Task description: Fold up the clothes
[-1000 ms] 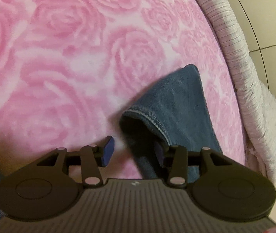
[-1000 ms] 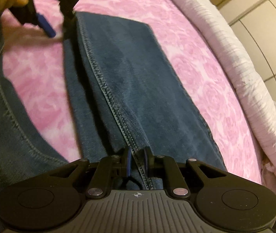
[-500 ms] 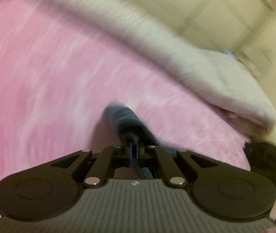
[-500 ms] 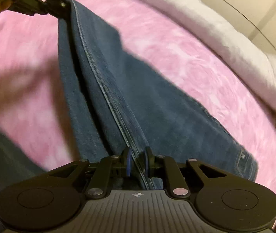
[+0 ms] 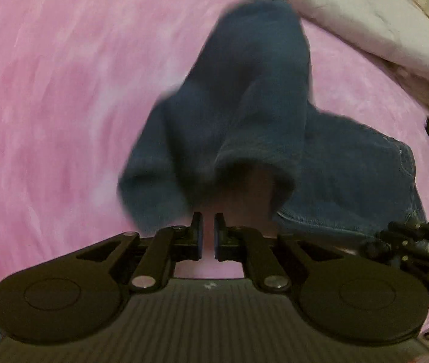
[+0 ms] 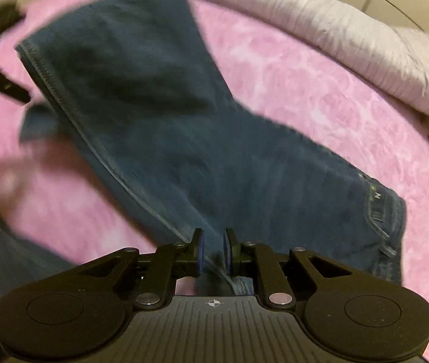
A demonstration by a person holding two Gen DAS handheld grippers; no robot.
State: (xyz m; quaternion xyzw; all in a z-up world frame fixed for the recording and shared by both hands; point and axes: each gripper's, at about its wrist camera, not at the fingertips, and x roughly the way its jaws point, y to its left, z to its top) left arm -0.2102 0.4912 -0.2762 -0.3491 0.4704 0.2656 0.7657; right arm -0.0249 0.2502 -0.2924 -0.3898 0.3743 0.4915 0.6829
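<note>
One pair of dark blue jeans (image 6: 184, 139) lies across a pink rose-patterned blanket (image 6: 320, 90) on the bed, with one leg folded over and running toward the far edge. At the waistband end, near the right of the right wrist view, a small label (image 6: 376, 195) carries pale marks, too small and blurred to read. No other writing can be made out on the fabric.

The right gripper (image 6: 213, 251) has its fingers slightly apart, with the stitched seam of the jeans passing between them; whether the pads actually press the denim cannot be told. The left gripper (image 5: 208, 236) shows a narrow gap between its fingers with only pink blanket visible in it, and the hem of the jeans sits just beyond the tips, not held.

One white ruffled quilt (image 6: 350, 36) lies bunched along the far side of the bed. Both views are motion-blurred.
</note>
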